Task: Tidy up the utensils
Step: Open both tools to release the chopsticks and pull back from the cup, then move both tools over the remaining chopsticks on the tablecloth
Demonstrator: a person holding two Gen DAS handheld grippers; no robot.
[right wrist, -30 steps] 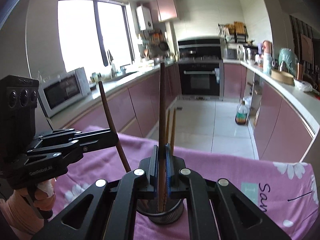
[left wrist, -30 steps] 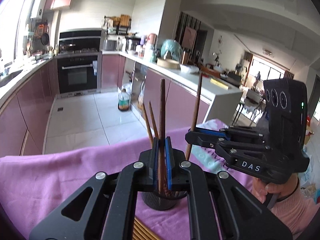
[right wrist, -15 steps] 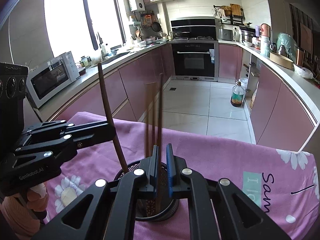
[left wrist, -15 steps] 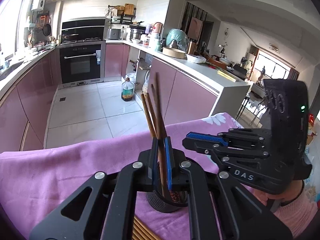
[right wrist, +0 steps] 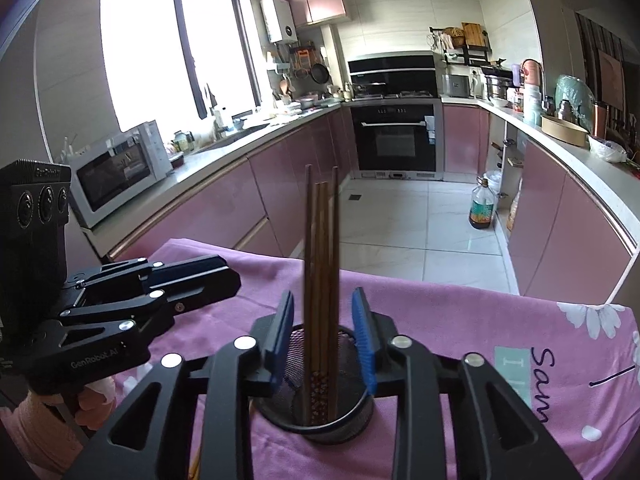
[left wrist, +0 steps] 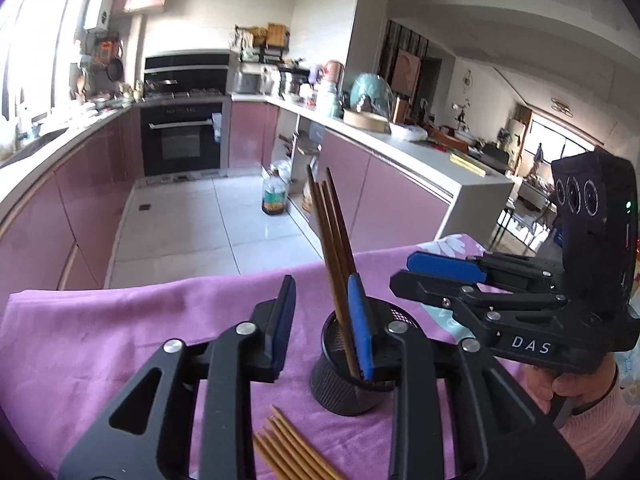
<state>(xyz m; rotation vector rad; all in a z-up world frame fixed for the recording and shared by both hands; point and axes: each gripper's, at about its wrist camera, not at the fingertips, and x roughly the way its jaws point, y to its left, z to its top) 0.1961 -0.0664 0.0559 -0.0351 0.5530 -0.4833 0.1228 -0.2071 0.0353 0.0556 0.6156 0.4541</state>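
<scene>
Both my tongs, left (left wrist: 322, 320) and right (right wrist: 324, 334), have just been opening and stand released; brown wooden chopsticks (right wrist: 320, 280) stand in the black mesh cup (right wrist: 320, 420). Drop-off judged complete; next, the loose chopsticks (left wrist: 292, 452) on the purple-clothed table (left wrist: 120, 340)

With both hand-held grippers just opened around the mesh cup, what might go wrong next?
1. The right hand-held gripper has just opened, but the chopsticks stand between its pads over the mesh cup; pulling back crookedly might snag them and tip the cup.
2. The left hand-held gripper, also just opened, has one finger close against the chopsticks.
3. Loose chopsticks on the purple cloth lie beside the cup; reaching for them could nudge it.
</scene>
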